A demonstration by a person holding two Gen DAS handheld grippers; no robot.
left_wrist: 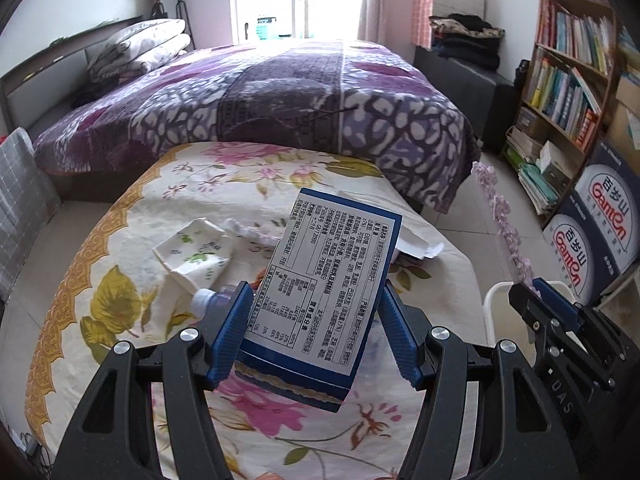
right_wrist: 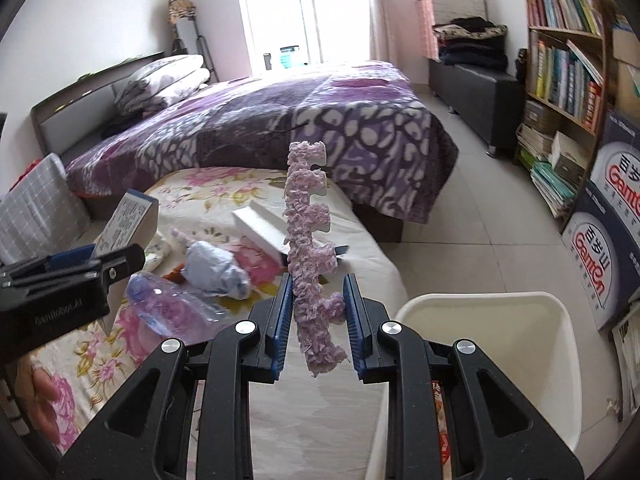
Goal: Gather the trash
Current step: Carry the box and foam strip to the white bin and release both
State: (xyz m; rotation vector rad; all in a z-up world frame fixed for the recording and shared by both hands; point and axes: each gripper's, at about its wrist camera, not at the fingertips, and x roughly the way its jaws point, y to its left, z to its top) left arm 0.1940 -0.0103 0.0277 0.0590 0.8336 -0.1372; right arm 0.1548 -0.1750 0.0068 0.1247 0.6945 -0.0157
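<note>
The trash lies spread on the table with the flowered cloth, and two pieces are already lifted. The left tongs hold a blue box with a white printed label; its two blue pads press on the box sides and the box stands tilted up, above the cloth. Just left of these tongs I see a clear plastic bottle and, a little farther ahead, a folded flowered paper.

The right tongs are nearly closed on a long purple fuzzy strip, which stands upright between the pads and rises well beyond them. Directly right of these tongs is a white bin, beside the table. To their left lie the bottle and a crumpled grey wrapper; a white box lies ahead.
</note>
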